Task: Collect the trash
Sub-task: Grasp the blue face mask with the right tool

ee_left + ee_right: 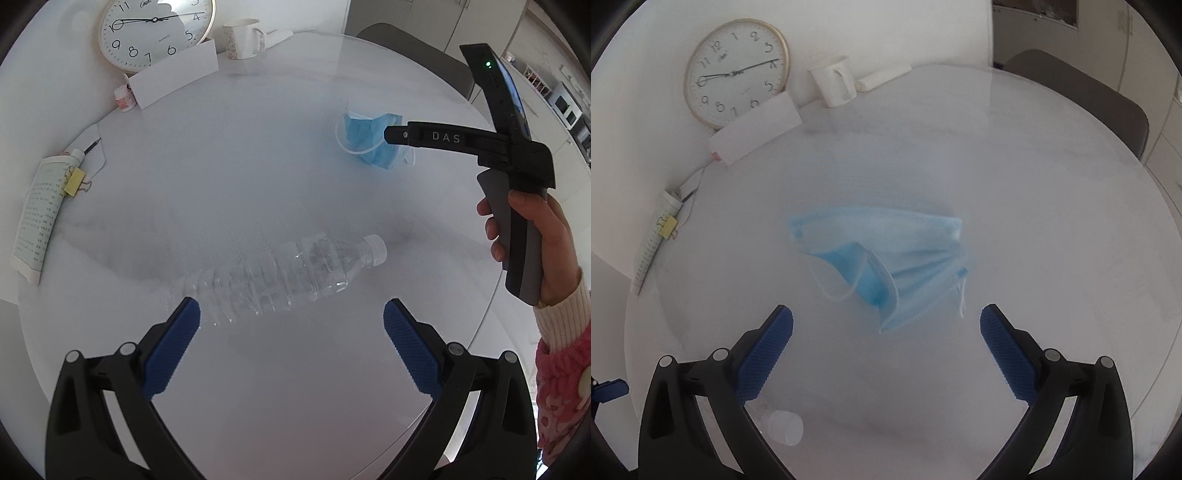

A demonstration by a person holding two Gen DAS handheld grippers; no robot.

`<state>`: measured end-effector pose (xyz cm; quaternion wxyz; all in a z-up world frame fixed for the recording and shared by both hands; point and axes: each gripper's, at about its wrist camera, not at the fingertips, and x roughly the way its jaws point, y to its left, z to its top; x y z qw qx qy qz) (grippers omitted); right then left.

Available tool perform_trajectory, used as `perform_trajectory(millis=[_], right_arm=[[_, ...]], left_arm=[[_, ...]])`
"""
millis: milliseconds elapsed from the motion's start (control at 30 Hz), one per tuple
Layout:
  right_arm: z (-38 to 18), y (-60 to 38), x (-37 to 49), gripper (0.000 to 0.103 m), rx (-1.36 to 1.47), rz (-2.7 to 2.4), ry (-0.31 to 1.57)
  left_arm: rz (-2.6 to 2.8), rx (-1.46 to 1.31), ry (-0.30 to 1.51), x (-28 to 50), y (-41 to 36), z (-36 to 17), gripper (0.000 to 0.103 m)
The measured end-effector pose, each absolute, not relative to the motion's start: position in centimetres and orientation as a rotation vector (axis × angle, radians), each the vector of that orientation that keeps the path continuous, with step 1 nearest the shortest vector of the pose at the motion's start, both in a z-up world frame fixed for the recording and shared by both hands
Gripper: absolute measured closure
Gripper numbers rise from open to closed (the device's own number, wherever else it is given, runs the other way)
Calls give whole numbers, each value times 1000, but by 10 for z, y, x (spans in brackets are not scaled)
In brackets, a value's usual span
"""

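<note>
Left gripper (pixel 291 314): jaws wide apart, empty, just short of the clear plastic bottle (pixel 280 273) lying on the round white table (pixel 258 166). Right gripper (pixel 886 321): spread, empty, above the crumpled blue face mask (pixel 886 251). Only the left view shows the hand (pixel 532 236); the right shows only the bottle's cap.

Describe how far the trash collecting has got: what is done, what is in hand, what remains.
Done: nothing visibly; no bin shows. In hand: nothing gripped. The left gripper is open just before the clear plastic bottle lying on the round table; the right gripper is open just before the crumpled blue face mask. Left: gripping and removing both.
</note>
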<state>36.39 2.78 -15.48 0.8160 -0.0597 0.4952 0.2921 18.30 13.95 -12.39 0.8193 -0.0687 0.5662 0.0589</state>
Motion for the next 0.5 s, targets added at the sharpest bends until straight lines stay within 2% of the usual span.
perform_trajectory(millis=[200, 367, 500], right_arm=[[-150, 60, 366, 2, -407, 724, 959], [-164, 79, 390, 2, -583, 960, 969], [-181, 105, 393, 2, -898, 1144, 977]], left_arm=[[147, -203, 1207, 192, 147, -135, 8], [139, -213, 1213, 191, 146, -138, 8], [121, -181, 1203, 189, 146, -137, 8]])
